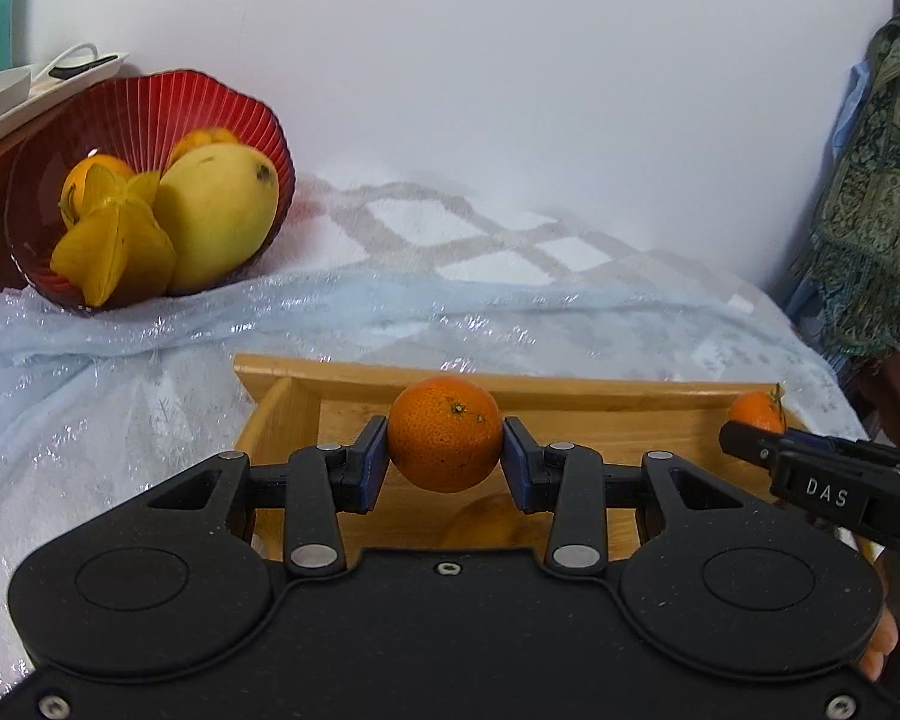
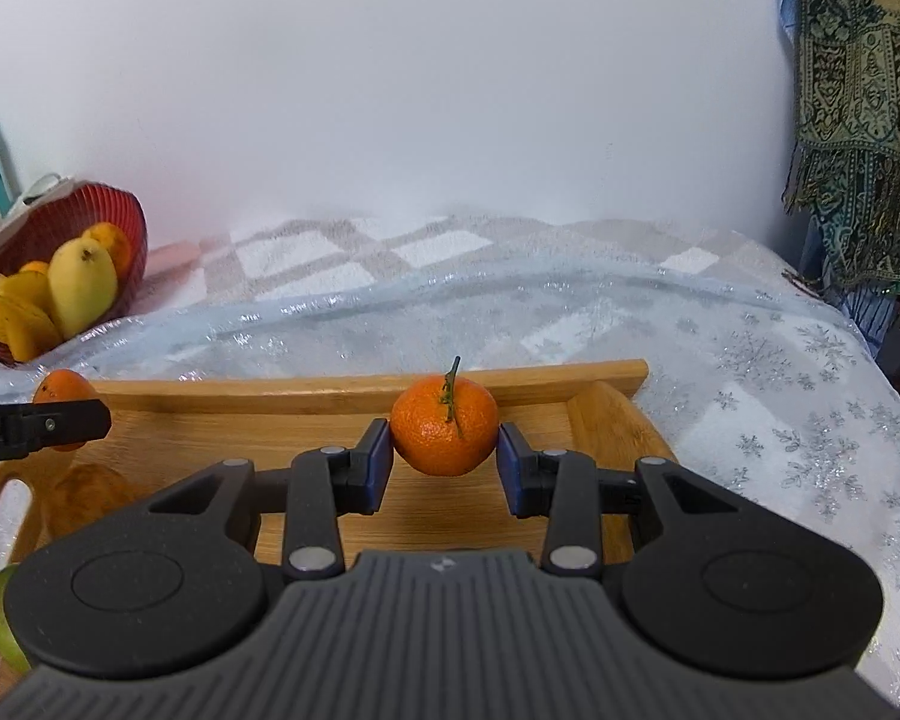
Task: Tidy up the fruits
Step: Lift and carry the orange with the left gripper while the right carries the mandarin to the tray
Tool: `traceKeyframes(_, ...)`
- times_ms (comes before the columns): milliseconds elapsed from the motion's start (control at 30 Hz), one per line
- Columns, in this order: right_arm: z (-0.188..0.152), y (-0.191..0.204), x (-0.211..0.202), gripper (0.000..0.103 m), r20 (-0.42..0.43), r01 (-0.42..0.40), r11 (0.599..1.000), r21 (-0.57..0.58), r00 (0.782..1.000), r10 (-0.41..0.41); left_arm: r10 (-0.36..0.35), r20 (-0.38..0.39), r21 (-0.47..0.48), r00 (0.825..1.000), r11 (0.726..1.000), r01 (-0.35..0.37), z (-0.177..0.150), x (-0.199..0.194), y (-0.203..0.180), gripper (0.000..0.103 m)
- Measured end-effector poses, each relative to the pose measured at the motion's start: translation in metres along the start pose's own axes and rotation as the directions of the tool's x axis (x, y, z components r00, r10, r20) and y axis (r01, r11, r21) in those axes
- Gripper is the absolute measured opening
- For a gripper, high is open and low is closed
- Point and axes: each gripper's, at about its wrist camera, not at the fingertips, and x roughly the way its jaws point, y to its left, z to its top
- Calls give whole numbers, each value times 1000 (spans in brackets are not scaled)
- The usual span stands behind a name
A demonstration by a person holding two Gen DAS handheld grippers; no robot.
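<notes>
A ribbed red bowl holds a yellow mango and golden starfruit. Beside the bowl, a white cloth carries silver snowflakes. On the cloth sits a honey-coloured wooden tray. Over the tray, black tongs with blue pads frame an orange mandarin.

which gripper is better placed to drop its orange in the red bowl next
Left, probably. The left gripper and right gripper each clamp an orange above the wooden tray, but the red bowl looms nearer in the left wrist view and sits on the left gripper's side.
</notes>
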Motion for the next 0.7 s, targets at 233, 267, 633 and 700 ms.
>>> traceKeyframes(233, -3, 2, 9, 41, -38, 11, 1000, -5, 999, -12, 3, -15, -7, 1000, 1000, -3, -4, 5, 1, 38)
traceKeyframes(267, -3, 2, 9, 41, -41, 11, 1000, -4, 999, -11, 4, -15, -9, 1000, 1000, -4, -5, 5, 1, 38)
traceKeyframes(633, -5, 2, 13, 42, -54, 19, 1000, -6, 998, -19, -4, -31, -55, 1000, 998, 2, -3, 9, 10, 38)
traceKeyframes(700, -4, 2, 13, 42, -54, 19, 1000, -6, 998, -20, -8, -35, -64, 999, 998, 6, -3, 10, 12, 38)
